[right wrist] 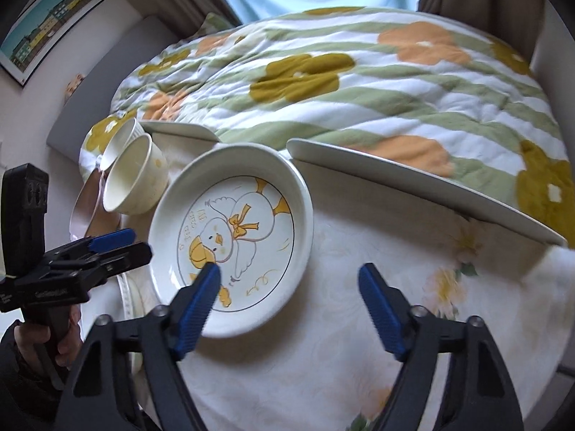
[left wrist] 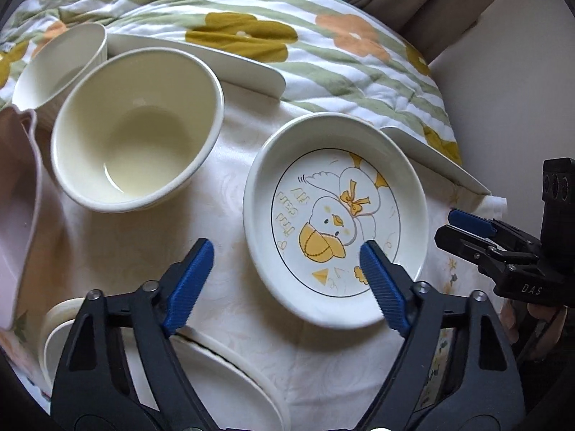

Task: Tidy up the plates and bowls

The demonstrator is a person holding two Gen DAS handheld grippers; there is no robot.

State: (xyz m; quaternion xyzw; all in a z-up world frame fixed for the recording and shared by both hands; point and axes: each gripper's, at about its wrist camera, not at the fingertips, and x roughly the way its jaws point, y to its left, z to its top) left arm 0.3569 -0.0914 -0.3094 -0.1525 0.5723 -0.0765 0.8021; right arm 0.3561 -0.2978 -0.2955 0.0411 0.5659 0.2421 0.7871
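A shallow white ceramic plate printed with a yellow duck (left wrist: 336, 215) is seen lying flat on the table covered by a pale floral cloth (left wrist: 230, 287). It sits just ahead of the left tool (left wrist: 287, 255), whose blue ribbed fingers stand apart with nothing between them; the right-hand finger is seen over the plate's near rim. The right tool (right wrist: 289, 276) is likewise held apart and empty, with the plate ahead and to its left and one finger over the near rim.

The plate is judged to be stiff, glazed and therefore slippery, moderately heavy and breakable if dropped or knocked against other crockery. A hold on the raised rim is judged best, with one finger inside the wall and one outside, since the flat printed centre offers nothing to pinch.

To the left of the left tool, a deep cream ceramic bowl (left wrist: 136, 133) is shown, with a second white ribbed bowl (left wrist: 61, 68) beyond it, a pink dish (left wrist: 18, 215) at the far left and further white plates (left wrist: 230, 384) beneath the tool; the pink dish is only partly caught and the near plates barely appear in the right wrist view. In that view, however, a long white tray (right wrist: 413, 183) against the flowered quilt (right wrist: 359, 82) is shown at full length, together with a framed picture (right wrist: 46, 21) on the wall.
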